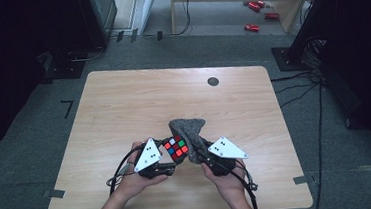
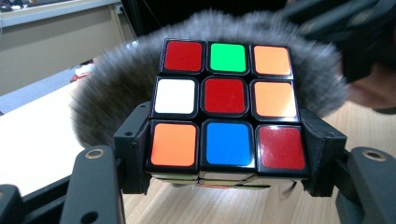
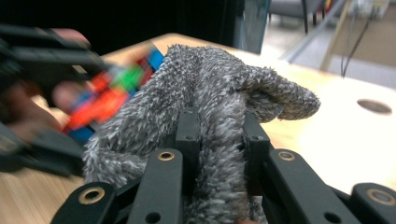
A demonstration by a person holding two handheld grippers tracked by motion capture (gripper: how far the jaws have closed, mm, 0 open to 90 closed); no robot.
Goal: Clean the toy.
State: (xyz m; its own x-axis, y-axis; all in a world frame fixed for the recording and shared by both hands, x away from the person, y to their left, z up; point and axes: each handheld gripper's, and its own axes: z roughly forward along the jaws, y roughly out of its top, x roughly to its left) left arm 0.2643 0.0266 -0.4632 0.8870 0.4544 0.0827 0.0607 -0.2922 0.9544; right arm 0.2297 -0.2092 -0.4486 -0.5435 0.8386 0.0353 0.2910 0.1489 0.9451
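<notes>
Here we are above the near half of the wooden table [image 1: 123, 104], both hands up off the surface. The left gripper [image 2: 224, 161] has its jaws clamped on the two flanks of a Rubik's cube [image 2: 224, 109], pinching the bottom layer, so the top face is wide open to the camera (red, green, orange along the far row, a red centre). That grip looks deliberate: squeeze the sides, leave the faces free to be wiped.

Over at three o'clock from the cube, the right gripper [image 3: 217, 140] is closed on a grey fluffy cloth [image 3: 210, 98], a thick fold bunched between its jaws, the loose end flopping past the tips toward one o'clock. In the high view the cloth [image 1: 188, 134] is pressed up against the cube's [image 1: 176, 148] right and far sides, draping behind it; from the left gripper view it forms a fuzzy halo from nine round to three o'clock.

My read: this is a wiping pass, cube held steady as the cloth works it. The cable hole [image 1: 213, 81] sits well clear at twelve o'clock.
</notes>
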